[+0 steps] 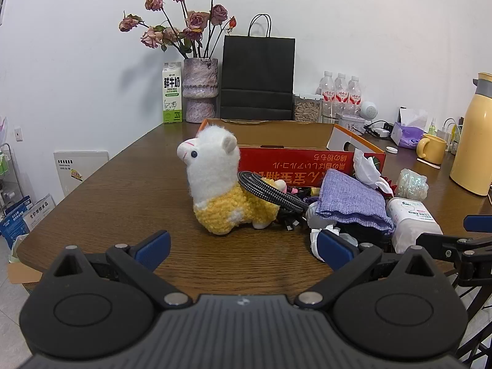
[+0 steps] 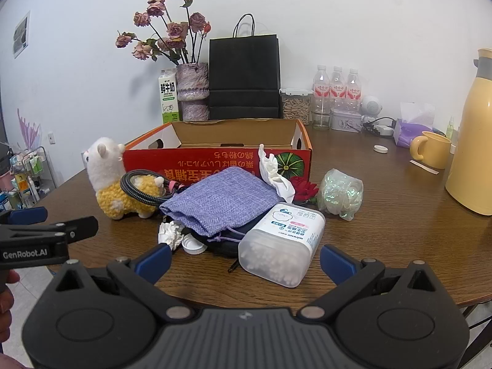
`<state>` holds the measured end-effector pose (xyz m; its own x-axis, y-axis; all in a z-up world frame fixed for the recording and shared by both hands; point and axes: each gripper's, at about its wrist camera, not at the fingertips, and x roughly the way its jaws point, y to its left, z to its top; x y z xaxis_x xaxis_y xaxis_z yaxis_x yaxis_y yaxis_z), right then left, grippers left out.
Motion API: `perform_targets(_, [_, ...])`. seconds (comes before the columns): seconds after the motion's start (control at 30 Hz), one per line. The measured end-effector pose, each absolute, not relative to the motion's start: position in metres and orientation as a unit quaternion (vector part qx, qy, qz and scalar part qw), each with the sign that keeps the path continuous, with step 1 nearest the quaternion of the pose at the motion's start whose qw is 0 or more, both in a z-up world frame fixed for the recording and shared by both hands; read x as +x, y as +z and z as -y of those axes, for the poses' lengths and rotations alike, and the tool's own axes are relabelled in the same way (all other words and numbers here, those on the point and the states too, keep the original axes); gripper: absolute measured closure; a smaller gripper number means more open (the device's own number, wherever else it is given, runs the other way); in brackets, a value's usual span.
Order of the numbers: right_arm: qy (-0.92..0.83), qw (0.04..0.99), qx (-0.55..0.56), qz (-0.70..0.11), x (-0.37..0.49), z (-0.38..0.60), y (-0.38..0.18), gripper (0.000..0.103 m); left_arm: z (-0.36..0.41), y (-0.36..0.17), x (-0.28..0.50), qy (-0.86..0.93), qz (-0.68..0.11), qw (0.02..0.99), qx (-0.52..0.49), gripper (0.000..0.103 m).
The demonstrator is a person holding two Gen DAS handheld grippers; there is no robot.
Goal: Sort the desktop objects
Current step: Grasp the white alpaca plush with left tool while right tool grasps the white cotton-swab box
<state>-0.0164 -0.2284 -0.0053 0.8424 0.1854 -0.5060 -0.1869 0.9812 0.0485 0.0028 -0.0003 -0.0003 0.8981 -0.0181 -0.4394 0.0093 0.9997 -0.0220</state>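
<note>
Both the left tongs [image 1: 243,247] and right tongs [image 2: 246,259] stand fully spread and hold nothing.

The clutter lies in front of the red box [image 2: 215,161], on the tabletop [image 2: 384,230].

- Plush alpaca [image 1: 220,184], at the box's left corner: judged soft and light; take it across the body.
- Swab case [image 2: 281,243], nearest the tongs: judged rigid and slick; grip its long sides.
- Purple pouch [image 2: 221,201]: limp.

Bare tabletop lies left of the alpaca. The box mouth is open.

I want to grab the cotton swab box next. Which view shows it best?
The right wrist view: the swab box lies whole and close, label and swabs visible, just ahead of the open fingers. The left wrist view shows only part of it, at the right behind the pouch.
</note>
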Motion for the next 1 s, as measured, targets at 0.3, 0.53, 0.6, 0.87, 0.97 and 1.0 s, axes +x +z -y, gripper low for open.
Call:
perform_targets(0.3, [0.096,0.96,-0.002,-0.263,-0.0176,0.2276,-0.0057,0.0,0.0002,-0.0004,0.0028,-0.008,-0.225,0.974,-0.009,0.0])
perform_targets(0.53, [0.097,0.96,-0.002,-0.263,-0.0175,0.228,-0.0054,0.0,0.0002,-0.0018,0.0021,-0.008,-0.226,0.974,-0.009,0.0])
perform_targets(0.6, [0.097,0.96,-0.003,-0.264,-0.0173,0.2279,-0.0053,0.0,0.0002,-0.0019,0.0021,-0.008,-0.226,0.974,-0.009,0.0])
perform_targets(0.87, [0.096,0.96,-0.003,-0.263,-0.0171,0.2277,-0.0052,0.0,0.0002,-0.0024,0.0016,-0.008,-0.226,0.974,-0.009,0.0])
perform_targets(0.97, [0.097,0.96,-0.003,-0.263,-0.0169,0.227,-0.0053,0.0,0.0003,-0.0024,0.0019,-0.008,-0.226,0.974,-0.008,0.0])
perform_targets(1.0, [0.096,0.96,-0.003,-0.263,-0.0169,0.227,-0.0053,0.0,0.0002,-0.0023,0.002,-0.008,-0.226,0.974,-0.009,0.0])
